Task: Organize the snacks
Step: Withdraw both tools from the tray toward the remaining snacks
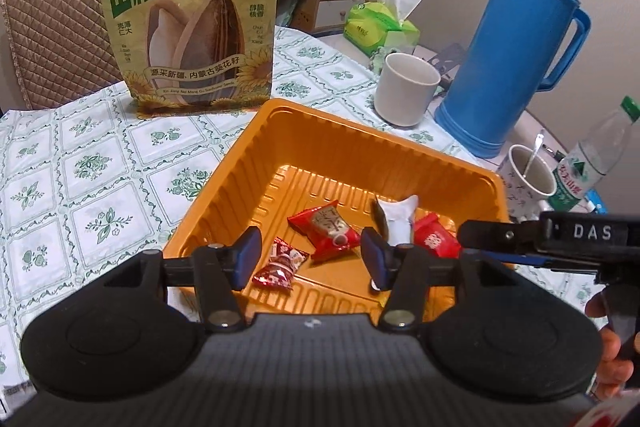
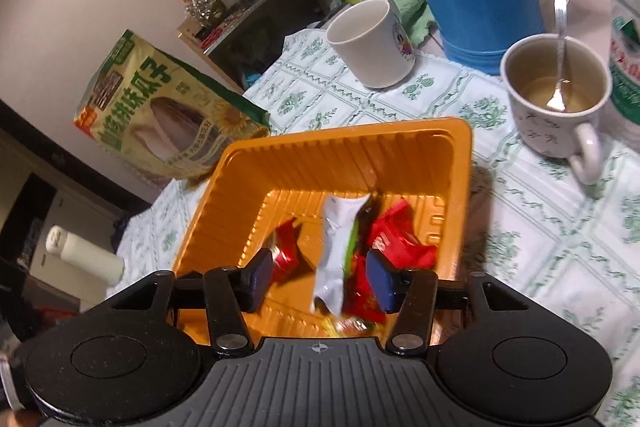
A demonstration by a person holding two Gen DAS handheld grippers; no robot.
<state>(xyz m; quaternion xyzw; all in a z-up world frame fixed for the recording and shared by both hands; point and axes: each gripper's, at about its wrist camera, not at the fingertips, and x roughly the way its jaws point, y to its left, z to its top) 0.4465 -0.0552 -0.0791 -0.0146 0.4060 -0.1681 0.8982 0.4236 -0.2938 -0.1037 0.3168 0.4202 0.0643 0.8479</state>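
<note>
A square orange plastic tray (image 1: 256,147) with ribbed, corrugated walls and a grooved floor sits on a table under a glossy white tablecloth printed with green floral squares (image 1: 80,163). Inside it lie small, crinkly foil-wrapped snacks: a red pillow-shaped packet with a brown printed label (image 1: 326,229), a smaller red and white patterned candy with twisted ends (image 1: 280,264) nearer the left, a white sachet with a dark edge (image 1: 396,221), and a bright red glossy packet (image 1: 434,238) to the right of it.

The left gripper (image 1: 308,259) hovers over the near edge of the tray, its 2 flat blue pads parted about halfway, with nothing pinched between them; the small candy lies below the gap, untouched. The right gripper (image 2: 320,281) hangs over the same tray with its blue pads likewise about half apart. The white sachet appears between them in the right wrist view, but neither pad presses on it.

Beyond the tray stands a tall flat foil pouch of sunflower seeds, beige with green lettering (image 1: 192,15). To the right are a smooth white cylindrical mug (image 1: 404,89), a tall blue plastic thermos jug with a handle (image 1: 516,39), a patterned ceramic cup holding pale liquid and a metal spoon (image 2: 556,95), and a clear plastic water bottle with a green label (image 1: 592,163).
</note>
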